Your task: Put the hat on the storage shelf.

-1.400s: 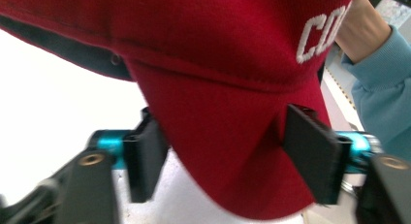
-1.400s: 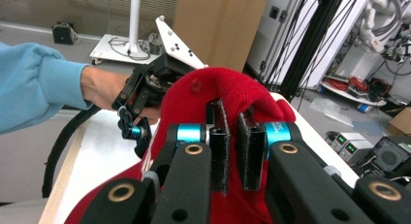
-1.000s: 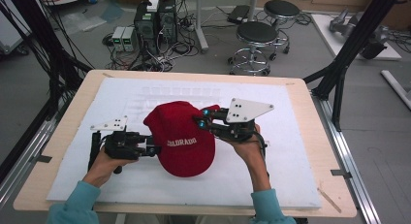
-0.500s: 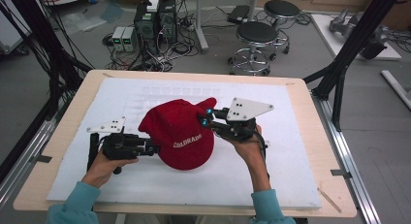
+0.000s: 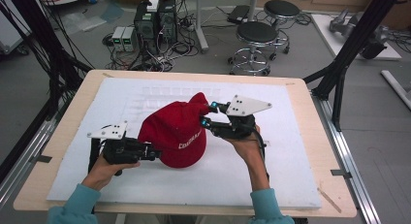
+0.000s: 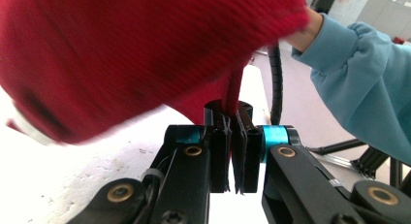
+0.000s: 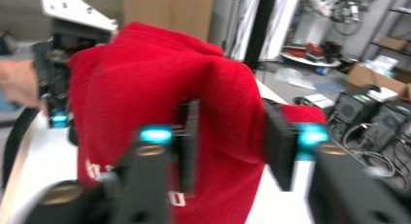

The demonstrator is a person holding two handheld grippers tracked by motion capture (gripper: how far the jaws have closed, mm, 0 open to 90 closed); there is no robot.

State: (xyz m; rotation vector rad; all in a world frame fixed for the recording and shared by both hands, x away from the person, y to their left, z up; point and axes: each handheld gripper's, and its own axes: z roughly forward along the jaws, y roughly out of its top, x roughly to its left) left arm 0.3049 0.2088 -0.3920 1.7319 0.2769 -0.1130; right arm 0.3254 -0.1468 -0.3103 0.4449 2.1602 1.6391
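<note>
A red knit hat [image 5: 174,132] with white lettering hangs between my two grippers above the white pad [image 5: 276,170]. My left gripper [image 5: 156,153] is shut on the hat's lower left edge; in the left gripper view a thin fold of the hat [image 6: 121,49] runs down between the closed left gripper [image 6: 231,151]. My right gripper [image 5: 207,115] grips the hat's upper right, pulling it into a peak. In the right gripper view a thick bunch of the hat [image 7: 145,78] sits pinched in the right gripper [image 7: 231,136], with the left gripper's body [image 7: 58,88] behind.
The pad lies on a wooden table [image 5: 317,136] with black frame posts [image 5: 344,54] at its right and left corners. Beyond the far edge stand two stools [image 5: 257,37] and computer boxes [image 5: 155,20] amid cables on the floor.
The hat has come up off the pad and tilted, its right side raised into a peak by the right gripper. The left gripper has stayed low, holding the edge.
</note>
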